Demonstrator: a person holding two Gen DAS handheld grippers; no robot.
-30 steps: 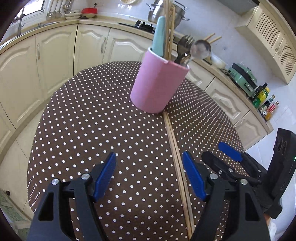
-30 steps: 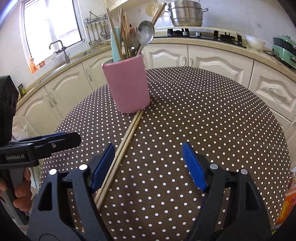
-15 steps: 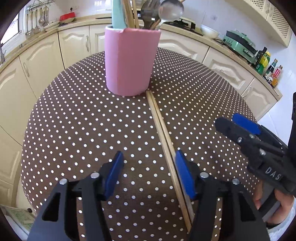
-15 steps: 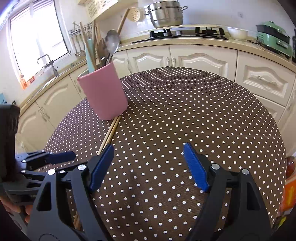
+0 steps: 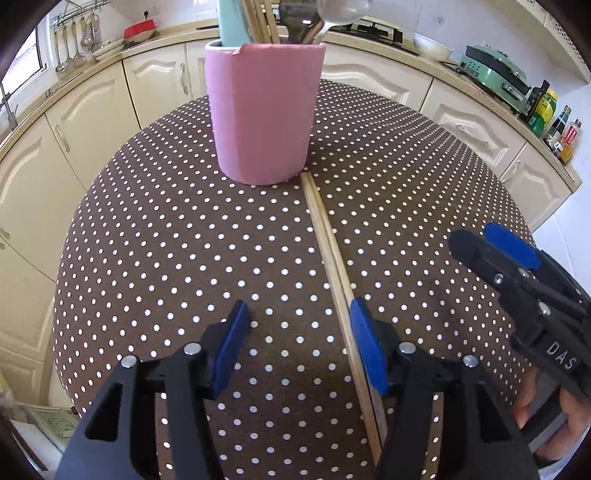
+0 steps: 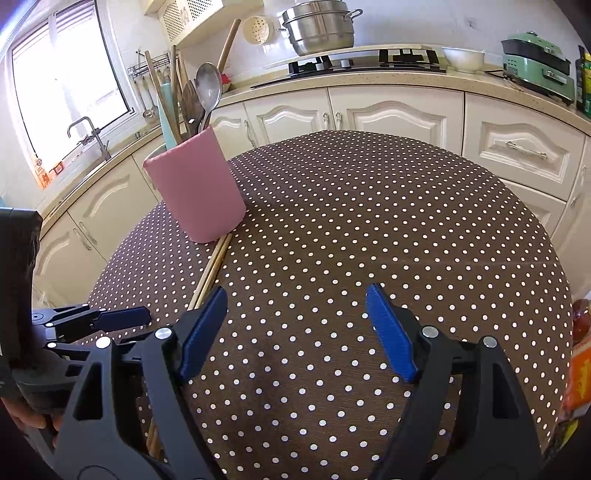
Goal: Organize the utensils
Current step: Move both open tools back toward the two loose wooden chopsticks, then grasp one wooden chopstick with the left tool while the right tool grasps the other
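step: reach for pair of thin wooden chopsticks [image 5: 330, 254] | place: flat on brown polka-dot surface [image 5: 166, 240], far tips touching pink cylindrical utensil holder [image 5: 264, 110] | left hand-held gripper [image 5: 299, 345]: part-open, right pad beside the sticks, nothing held | right hand-held gripper [image 6: 297, 334]: wide, empty | handling: light, stiff, slick (likely rolls), pinch both mid-length

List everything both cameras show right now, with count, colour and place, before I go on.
Holder: one, pink, upright on table.
Utensils: several, metal, wood, teal, standing in holder.
Chopsticks: two, wooden, flat on table, far ends at holder's base.
Table: one, brown with white dots.
Steamer pot: one, steel, on hob.
Bowl: one, white, on counter.
Appliance: one, green, on counter.
Left claw: open, chopsticks beside its right pad.
Right claw: open, empty.
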